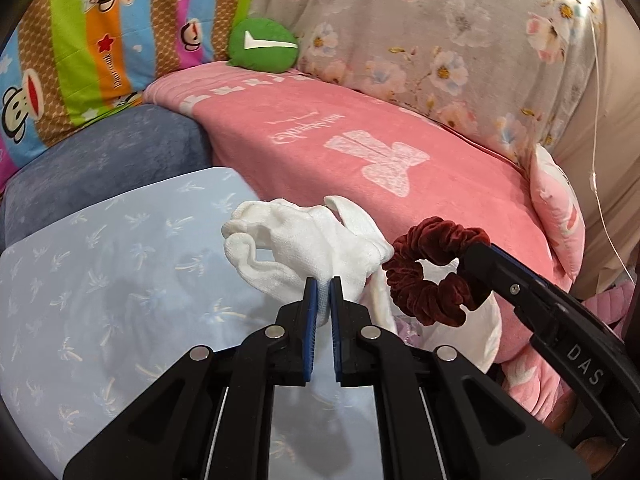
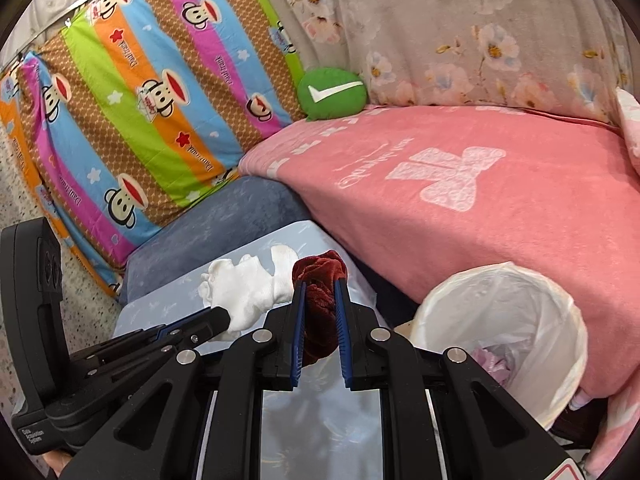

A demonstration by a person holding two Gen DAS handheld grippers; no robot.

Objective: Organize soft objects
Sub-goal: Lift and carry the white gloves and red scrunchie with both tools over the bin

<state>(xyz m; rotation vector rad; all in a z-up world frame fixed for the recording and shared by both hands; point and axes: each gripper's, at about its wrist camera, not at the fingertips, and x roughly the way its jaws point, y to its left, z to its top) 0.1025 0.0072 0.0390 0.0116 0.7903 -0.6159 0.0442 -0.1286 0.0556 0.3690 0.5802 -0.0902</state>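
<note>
Our left gripper was pinched nearly closed on the white sock, and our right gripper clamped the red scrunchie; both items hung just above the blue mat. To place them well, we judged each should go over the lined bin before release.

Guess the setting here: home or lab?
Likely a home, a bedroom or living room: a pink blanket over a bed or sofa, a cartoon-monkey striped quilt, a floral cover, and a bag-lined bin beside it.
</note>
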